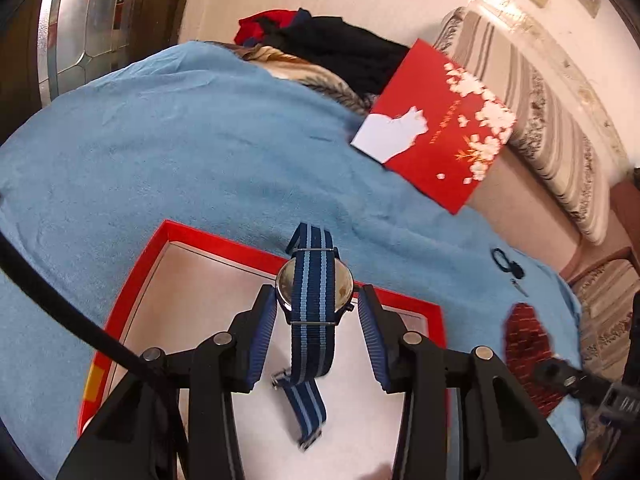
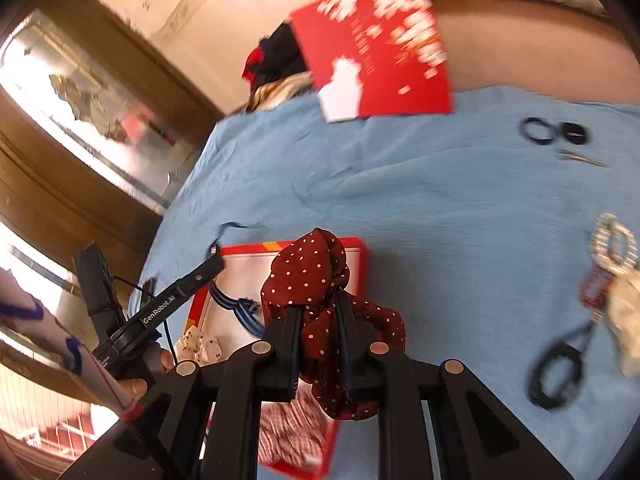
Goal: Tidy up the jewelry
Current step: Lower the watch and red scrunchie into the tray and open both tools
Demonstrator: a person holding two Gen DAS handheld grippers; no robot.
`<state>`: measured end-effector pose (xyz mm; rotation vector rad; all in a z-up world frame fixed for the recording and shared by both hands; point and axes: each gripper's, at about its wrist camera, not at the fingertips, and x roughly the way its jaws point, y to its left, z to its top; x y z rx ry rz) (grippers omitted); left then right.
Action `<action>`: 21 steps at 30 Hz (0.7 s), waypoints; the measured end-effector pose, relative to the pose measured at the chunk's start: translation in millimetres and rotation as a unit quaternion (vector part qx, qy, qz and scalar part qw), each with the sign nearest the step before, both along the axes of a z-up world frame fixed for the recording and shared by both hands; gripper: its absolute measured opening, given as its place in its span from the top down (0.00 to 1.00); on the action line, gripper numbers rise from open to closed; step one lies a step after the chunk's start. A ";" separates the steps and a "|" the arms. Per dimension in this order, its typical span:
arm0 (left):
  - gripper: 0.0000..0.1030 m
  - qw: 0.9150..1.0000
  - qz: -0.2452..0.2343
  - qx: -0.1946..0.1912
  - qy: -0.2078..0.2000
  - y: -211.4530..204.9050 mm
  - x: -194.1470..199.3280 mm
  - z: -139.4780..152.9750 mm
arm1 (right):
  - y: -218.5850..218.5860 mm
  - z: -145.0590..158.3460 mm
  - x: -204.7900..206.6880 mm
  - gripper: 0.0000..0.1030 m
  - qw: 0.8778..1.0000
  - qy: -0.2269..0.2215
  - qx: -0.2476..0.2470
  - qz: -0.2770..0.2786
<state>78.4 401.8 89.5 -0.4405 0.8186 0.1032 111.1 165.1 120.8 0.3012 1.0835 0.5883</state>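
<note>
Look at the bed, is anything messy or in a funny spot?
Yes. The red lid lies crooked, partly hanging off the blue blanket's edge. Black hair ties and a sparkly clip lie scattered on the blanket, outside the red box. The watch sits between the left claw's fingers, its strap dangling.

- Left wrist view: close above the red box (image 1: 434, 320), looking steeply down along its own fingers; beyond the box, the blue blanket (image 1: 180, 152) and the red lid (image 1: 436, 136).
- Right wrist view: close above the same red box (image 2: 360, 264), angled down from its opposite side, blurred.
- Shared: box, blanket (image 2: 420, 200), lid (image 2: 384, 52), left gripper (image 2: 216, 262).
</note>
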 end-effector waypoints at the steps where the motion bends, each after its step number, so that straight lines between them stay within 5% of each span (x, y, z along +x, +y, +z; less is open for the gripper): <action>1: 0.60 1.000 0.007 0.008 0.005 0.5 2.5 -2.1 | 12.4 -6.9 4.2 0.83 1.000 0.002 -0.006 0.009; 10: 0.60 0.994 0.059 0.042 0.083 14.6 7.7 -26.1 | 83.5 -60.9 20.4 0.83 0.997 0.017 -0.059 0.055; 19: 0.60 0.993 0.066 0.040 0.094 18.5 -1.5 -26.4 | 90.4 -72.6 22.2 0.78 0.993 -0.002 -0.105 0.048; 21: 0.60 0.992 0.071 0.044 0.096 18.7 -4.5 -24.7 | 88.5 -70.4 21.8 0.66 0.994 -0.002 -0.103 0.044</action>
